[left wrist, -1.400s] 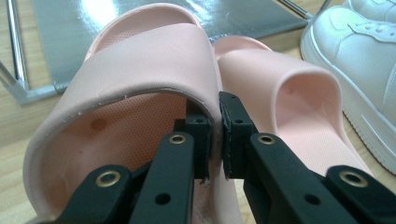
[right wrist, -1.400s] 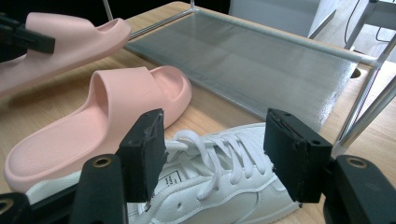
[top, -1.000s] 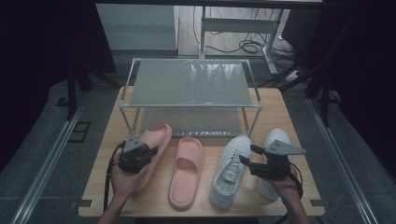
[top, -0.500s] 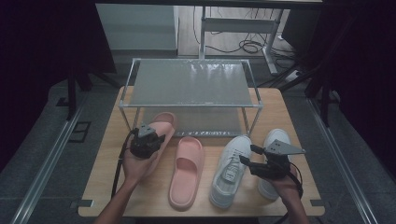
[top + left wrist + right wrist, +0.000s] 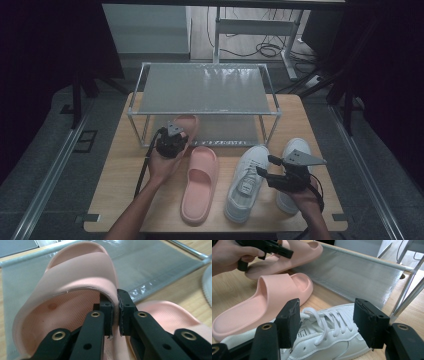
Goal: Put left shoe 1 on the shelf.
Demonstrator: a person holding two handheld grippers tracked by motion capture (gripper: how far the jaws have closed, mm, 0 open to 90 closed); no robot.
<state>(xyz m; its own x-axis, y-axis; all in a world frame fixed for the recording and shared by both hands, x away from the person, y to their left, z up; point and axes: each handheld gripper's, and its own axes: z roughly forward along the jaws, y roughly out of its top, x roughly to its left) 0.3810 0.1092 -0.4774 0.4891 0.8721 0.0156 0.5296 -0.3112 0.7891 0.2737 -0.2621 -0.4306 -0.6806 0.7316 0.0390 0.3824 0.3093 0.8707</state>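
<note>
**Inspector:** Dark surroundings, one wooden table (image 5: 120, 180), and at its far edge a two-tier metal rack (image 5: 205, 90) with a mesh top and a lower shelf (image 5: 230, 131). Starting at the left: the left gripper (image 5: 171, 141) has its jaws pressed onto the side wall of the strap of a pink slide (image 5: 186, 122), one pad inside, one outside. The slide's toe lies over the front edge of the lower shelf, its heel toward the person.

**Assistant:** Risk on that side?

**Inspector:** The pinch takes only a thin edge of soft foam. In my judgement the strap may fold or slip free as the slide is pushed further in, leaving it askew or half off the shelf. The toe may also catch on the shelf's front rail.

**Assistant:** Moving right?

**Inspector:** The second pink slide (image 5: 200, 184) lies flat on the table, just beside the held one. Next, a white sneaker (image 5: 247, 182), then its pair (image 5: 292, 150) near the right edge, partly behind the right hand.

**Assistant:** And the right gripper (image 5: 265, 170)?

**Inspector:** Its jaws are spread wide and hold nothing. They hover above the laces of the nearer white sneaker; I cannot tell whether they touch it. Hazard: if the jaws close from there, they may take laces alone, and the sneaker would tip.
</note>
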